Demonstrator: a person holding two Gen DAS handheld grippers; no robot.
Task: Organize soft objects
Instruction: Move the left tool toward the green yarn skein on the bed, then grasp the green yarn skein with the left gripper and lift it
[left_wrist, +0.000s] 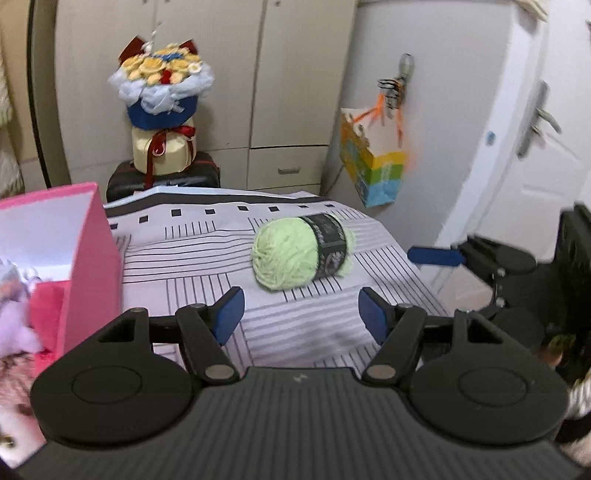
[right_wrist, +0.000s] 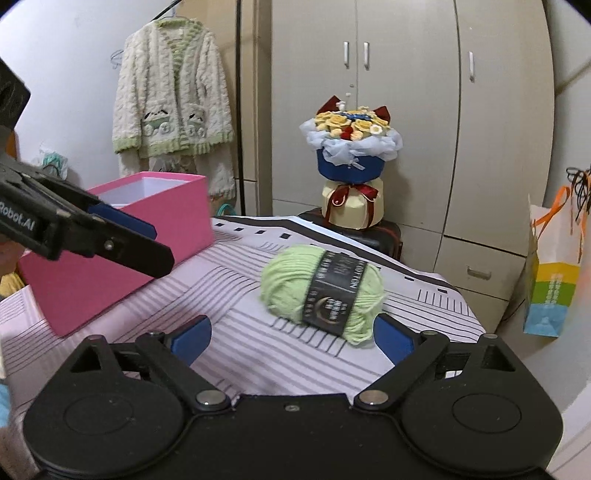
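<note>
- The right gripper (right_wrist: 291, 341) is nearest to the work; its jaws stand wide apart and hold nothing, probably so that they can close around the yarn.
- The left gripper (left_wrist: 301, 314) is also spread apart and empty, low over the striped cloth (left_wrist: 184, 258).
- The green yarn ball (right_wrist: 323, 295) lies on its side on the cloth, just in front of the right fingers, not touched.
- The pink box (right_wrist: 122, 243) stands open at the left, likely the place for soft things.
- Inside it, something fluffy shows in the left view, but it is blurred and cut off.
</note>
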